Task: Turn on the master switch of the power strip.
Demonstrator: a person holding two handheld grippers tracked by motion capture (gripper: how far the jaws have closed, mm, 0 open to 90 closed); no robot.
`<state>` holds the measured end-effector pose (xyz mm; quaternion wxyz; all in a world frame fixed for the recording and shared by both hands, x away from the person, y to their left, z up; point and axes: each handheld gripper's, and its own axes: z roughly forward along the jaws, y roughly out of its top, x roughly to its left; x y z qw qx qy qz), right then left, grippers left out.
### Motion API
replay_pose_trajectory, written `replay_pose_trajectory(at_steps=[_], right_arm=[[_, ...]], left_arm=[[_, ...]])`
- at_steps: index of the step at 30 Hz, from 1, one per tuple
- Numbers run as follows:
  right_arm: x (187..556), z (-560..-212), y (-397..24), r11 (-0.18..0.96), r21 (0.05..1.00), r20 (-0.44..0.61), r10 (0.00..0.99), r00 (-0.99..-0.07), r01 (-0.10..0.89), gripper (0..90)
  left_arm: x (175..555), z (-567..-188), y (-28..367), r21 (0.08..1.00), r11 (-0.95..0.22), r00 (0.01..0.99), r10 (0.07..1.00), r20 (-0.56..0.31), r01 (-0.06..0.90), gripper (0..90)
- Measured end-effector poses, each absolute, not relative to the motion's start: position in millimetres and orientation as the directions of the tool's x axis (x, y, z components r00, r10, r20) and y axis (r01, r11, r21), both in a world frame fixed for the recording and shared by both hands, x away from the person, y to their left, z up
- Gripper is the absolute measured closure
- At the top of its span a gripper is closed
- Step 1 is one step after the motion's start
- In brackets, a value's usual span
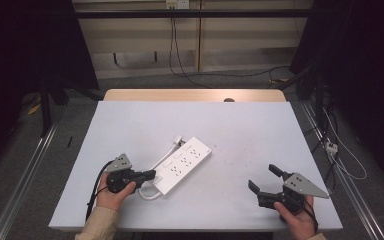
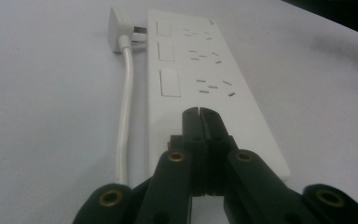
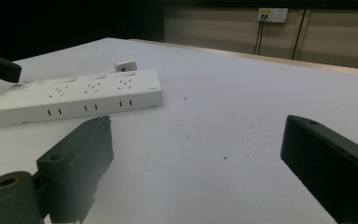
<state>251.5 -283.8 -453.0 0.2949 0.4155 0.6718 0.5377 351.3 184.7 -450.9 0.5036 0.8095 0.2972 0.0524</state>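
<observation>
A white power strip (image 1: 182,164) lies slantwise at the middle of the table, its white cord (image 2: 125,102) running along one side to a plug (image 2: 120,28) beside the far end. My left gripper (image 1: 150,175) is shut with nothing between its jaws. In the left gripper view its tips (image 2: 199,112) sit over the strip's (image 2: 200,70) near end; I cannot tell whether they touch it. My right gripper (image 1: 263,178) is low over the table's front right, open and holding nothing. In the right gripper view (image 3: 200,154) the strip (image 3: 79,95) lies farther off to the left.
The white tabletop (image 1: 240,125) has bare room between the strip and the right gripper and along the back. A wooden edge (image 1: 195,95) borders its far side. Cables trail over the floor behind and to the right (image 1: 340,155).
</observation>
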Motion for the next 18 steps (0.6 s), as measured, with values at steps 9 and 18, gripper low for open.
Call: replay_pose_trajectory(at_steps=[9,18], right_arm=[[251.2,-452.9,-284.1,0.076,0.967,0.051,0.876,-0.480,0.242,8.5],[250.9,-452.9,-284.7,0.075,0.968,0.052,0.876,-0.479,0.241,8.6]], left_arm=[[351.3,-451.6,183.3,0.846,-0.320,0.817,0.537,-0.210,0.427,90.0],[351.8,-452.6,181.1,0.844,-0.329,0.820,0.535,-0.202,0.423,90.0]])
